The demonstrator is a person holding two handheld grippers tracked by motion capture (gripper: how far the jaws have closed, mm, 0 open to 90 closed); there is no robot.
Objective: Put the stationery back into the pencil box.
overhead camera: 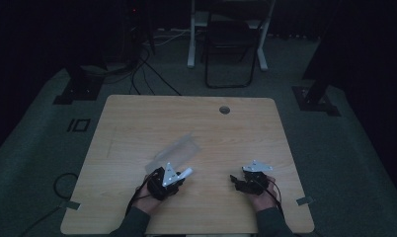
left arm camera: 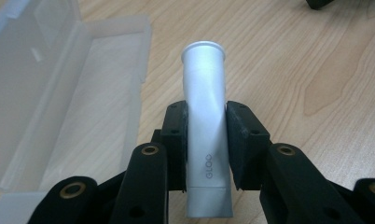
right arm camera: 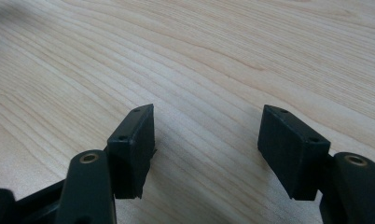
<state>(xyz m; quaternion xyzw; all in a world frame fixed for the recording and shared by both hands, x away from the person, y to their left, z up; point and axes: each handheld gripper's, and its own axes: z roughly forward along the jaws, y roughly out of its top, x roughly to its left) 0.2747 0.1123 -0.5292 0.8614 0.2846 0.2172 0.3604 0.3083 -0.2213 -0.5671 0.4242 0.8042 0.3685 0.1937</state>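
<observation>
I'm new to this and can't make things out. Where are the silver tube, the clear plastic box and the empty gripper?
silver tube (left arm camera: 205, 88): left gripper view, upper body.
clear plastic box (left arm camera: 97, 107): left gripper view, inner floor.
right gripper (right arm camera: 206, 144): right gripper view, gap between open jaws.

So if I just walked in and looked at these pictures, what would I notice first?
Probably the shiny white tube, pinched in the left gripper near the table's front edge, its round cap end pointing away. Just beside it lies a see-through plastic box, open on the wooden table. Off to the other side, the right gripper is open above bare wood, with nothing between its pads.
</observation>
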